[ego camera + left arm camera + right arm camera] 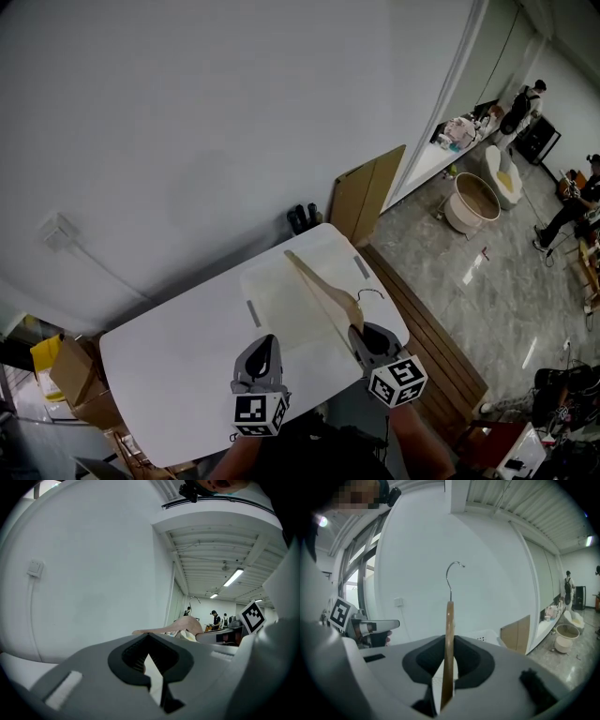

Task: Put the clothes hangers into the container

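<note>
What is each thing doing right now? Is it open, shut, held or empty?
hanger: held by one end, over the container.
container: upright, top open.
right gripper: shut on the hanger.
left gripper: jaws slightly apart, empty.

The counter's (159, 366) left half, lower left of the frame, lies bare and free to cross. At centre the wooden hanger (319, 286) slants over the white container (272, 300), blocking its right side. The wall (187, 141) closes off the far edge.
</note>
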The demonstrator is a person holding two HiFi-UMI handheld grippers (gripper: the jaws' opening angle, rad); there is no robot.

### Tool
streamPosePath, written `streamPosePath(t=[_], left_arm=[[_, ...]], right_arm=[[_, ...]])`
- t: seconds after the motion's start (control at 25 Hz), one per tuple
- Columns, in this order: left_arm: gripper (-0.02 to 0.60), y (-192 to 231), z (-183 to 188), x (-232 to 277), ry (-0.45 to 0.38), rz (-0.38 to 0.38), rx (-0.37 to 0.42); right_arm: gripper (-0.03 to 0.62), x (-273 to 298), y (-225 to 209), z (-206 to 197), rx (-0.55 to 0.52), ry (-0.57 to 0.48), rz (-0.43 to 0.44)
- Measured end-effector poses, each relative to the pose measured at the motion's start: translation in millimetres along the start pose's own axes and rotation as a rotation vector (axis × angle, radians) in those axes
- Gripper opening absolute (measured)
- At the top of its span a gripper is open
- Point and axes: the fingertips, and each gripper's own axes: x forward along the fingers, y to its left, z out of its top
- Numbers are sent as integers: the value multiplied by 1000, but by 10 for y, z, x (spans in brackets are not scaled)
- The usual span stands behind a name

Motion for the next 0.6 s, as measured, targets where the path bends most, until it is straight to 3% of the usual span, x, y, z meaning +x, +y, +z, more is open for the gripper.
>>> streamPosePath(t=[0.6], left_arm=[[5,246,14,192,16,14,-30]], right_arm=[[61,328,9,26,-72,113,104]])
